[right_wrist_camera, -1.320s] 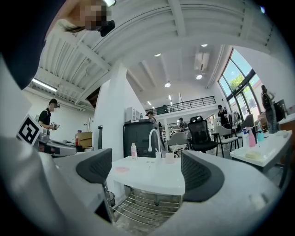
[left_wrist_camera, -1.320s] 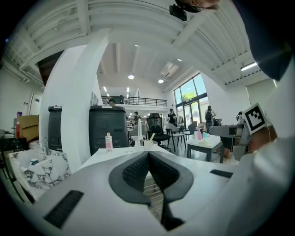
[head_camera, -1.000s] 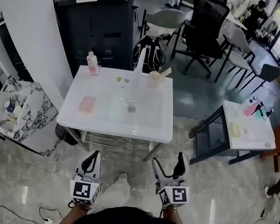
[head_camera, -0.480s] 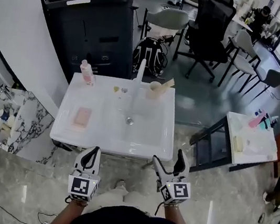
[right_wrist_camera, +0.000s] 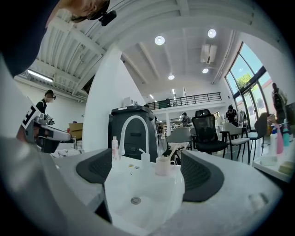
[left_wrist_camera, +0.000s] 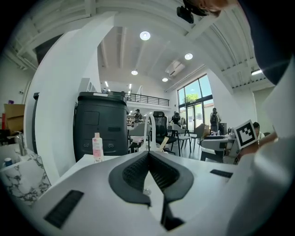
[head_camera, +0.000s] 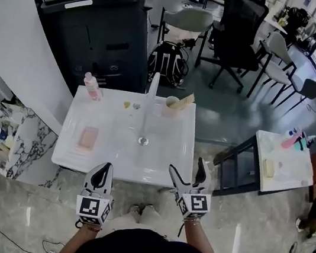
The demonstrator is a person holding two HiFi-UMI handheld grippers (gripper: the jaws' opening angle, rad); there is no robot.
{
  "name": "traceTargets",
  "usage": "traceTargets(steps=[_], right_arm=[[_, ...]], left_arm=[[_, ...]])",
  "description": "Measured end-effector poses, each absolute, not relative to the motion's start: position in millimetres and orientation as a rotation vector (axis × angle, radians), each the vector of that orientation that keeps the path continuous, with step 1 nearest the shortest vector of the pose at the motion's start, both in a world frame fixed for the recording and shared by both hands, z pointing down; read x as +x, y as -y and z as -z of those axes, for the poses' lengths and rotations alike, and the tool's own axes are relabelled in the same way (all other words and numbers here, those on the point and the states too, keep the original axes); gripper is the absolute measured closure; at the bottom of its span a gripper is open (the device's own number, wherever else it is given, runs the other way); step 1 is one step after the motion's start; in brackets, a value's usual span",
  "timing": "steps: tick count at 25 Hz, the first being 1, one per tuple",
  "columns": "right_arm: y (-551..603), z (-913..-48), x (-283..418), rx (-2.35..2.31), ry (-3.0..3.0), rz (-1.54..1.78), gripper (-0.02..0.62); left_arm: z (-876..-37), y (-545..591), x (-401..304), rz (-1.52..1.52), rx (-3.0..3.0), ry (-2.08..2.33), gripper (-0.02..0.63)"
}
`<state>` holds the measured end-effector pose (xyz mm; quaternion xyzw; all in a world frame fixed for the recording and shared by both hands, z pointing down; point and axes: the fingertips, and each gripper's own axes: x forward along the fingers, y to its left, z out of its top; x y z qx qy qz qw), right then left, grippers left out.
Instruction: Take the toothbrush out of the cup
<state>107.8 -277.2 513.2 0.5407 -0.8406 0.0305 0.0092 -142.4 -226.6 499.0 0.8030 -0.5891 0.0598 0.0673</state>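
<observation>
An open office with a glossy stone floor holds a white counter (head_camera: 170, 162) with a sunken basin; a black copier (head_camera: 98, 17) stands behind it and chairs (head_camera: 237, 28) lie farther back. On the far strip of the counter a white faucet (head_camera: 153, 86) arches over the basin. A pale cup (head_camera: 171, 106) stands just right of it, close to the far edge.

The toothbrush (head_camera: 184, 100) stands in the cup, its long axis tilted, the free end pointing up and toward the far right. A pink bottle (head_camera: 92, 86) stands at the far left corner and a pink soap bar (head_camera: 88, 137) lies on the left strip.

The head view alone shows both tools off the near edge, over the floor, well apart from the cup, with the open basin between. The left gripper (head_camera: 102, 172) has its jaws pressed together on nothing, which its own view makes plain. The right gripper (head_camera: 187, 169) has its jaws spread wide, and its own view frames faucet, cup and drain (right_wrist_camera: 135, 200) between them.
</observation>
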Motion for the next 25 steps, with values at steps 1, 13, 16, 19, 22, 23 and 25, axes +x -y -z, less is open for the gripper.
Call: traceTargets(steps=[1, 13, 16, 19, 22, 23, 25], right_arm=[[287, -513, 108, 1.685, 2.629, -0.092, 0.136], [422, -530, 115, 1.626, 2.638, -0.17, 0.137], [459, -544, 114, 1.577, 2.619, -0.251, 0.137], [495, -552, 111, 1.548, 2.606, -0.255, 0.137], [527, -565, 110, 1.535, 2.574, -0.27, 0.137], [536, -570, 111, 1.53, 2.563, -0.283, 0.137], [552, -580, 109, 1.502, 2.534, -0.287, 0.137]], left_arm=[[-497, 232, -143, -0.175, 2.41, 1.788, 0.603], [-489, 253, -163, -0.177, 2.285, 1.943, 0.603], [-495, 253, -170, -0.18, 2.236, 1.973, 0.603], [-499, 257, -177, -0.179, 2.203, 1.996, 0.603], [-500, 260, -177, -0.181, 2.189, 2.004, 0.603], [-501, 262, -177, -0.182, 2.186, 2.005, 0.603], [-500, 264, -177, -0.183, 2.18, 2.006, 0.603]])
